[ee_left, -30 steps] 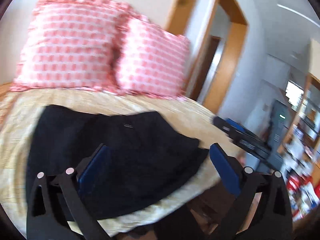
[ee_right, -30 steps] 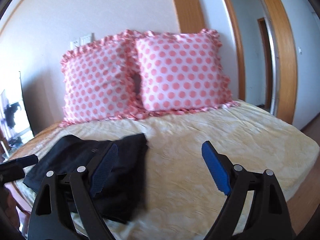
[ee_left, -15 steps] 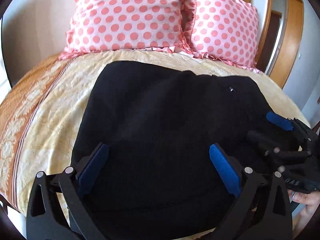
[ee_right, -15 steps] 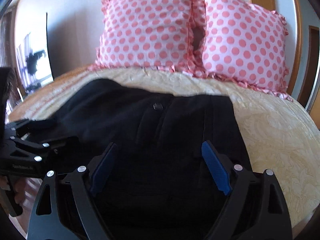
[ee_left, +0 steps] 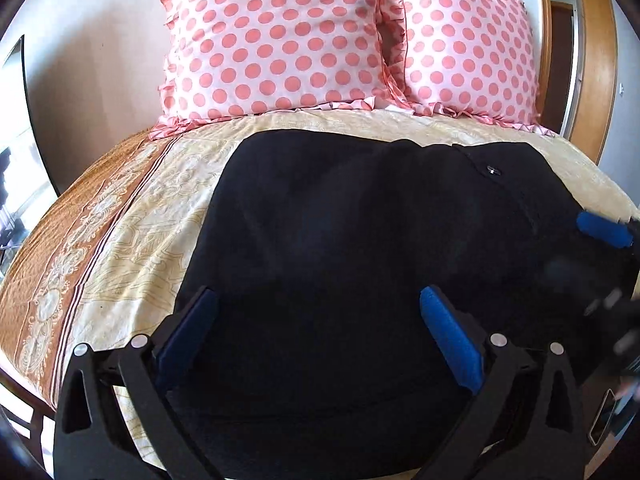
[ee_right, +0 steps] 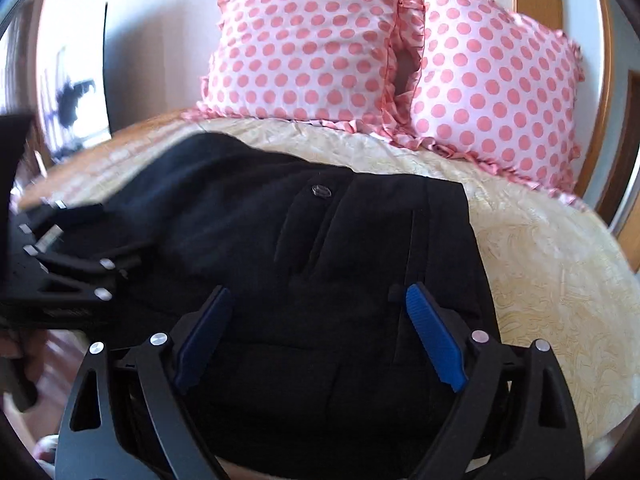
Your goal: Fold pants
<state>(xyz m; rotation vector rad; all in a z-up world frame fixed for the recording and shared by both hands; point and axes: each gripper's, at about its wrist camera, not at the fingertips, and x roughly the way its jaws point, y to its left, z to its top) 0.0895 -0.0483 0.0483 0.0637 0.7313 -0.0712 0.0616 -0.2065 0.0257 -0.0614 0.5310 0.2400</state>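
I see two pink polka-dot pillows [ee_left: 280, 40] propped against the wall at the head of the bed [ee_left: 132, 216], with a wooden door frame [ee_left: 596, 60] off to the right. The black pants [ee_left: 360, 260] lie bunched on the yellow patterned bedspread, near the foot edge, their waist button [ee_right: 321, 191] facing up. Nothing sits between my tools and the cloth.

My left gripper [ee_left: 320, 320] hangs over the left part of the pants with its blue fingers [ee_left: 448, 340] spread wide, holding nothing. My right gripper [ee_right: 316, 320] hovers over the right part, below the button, and its fingers [ee_right: 434, 338] are likewise spread and empty. Each one shows in the other's view: the right at the far right edge of the left camera [ee_left: 604, 230], the left as a dark blurred frame on the left side of the right camera [ee_right: 60, 264].

Compared with half a second ago, both views sit closer to the pants, which now fill more of the picture, and the button appears nearer in the right view.
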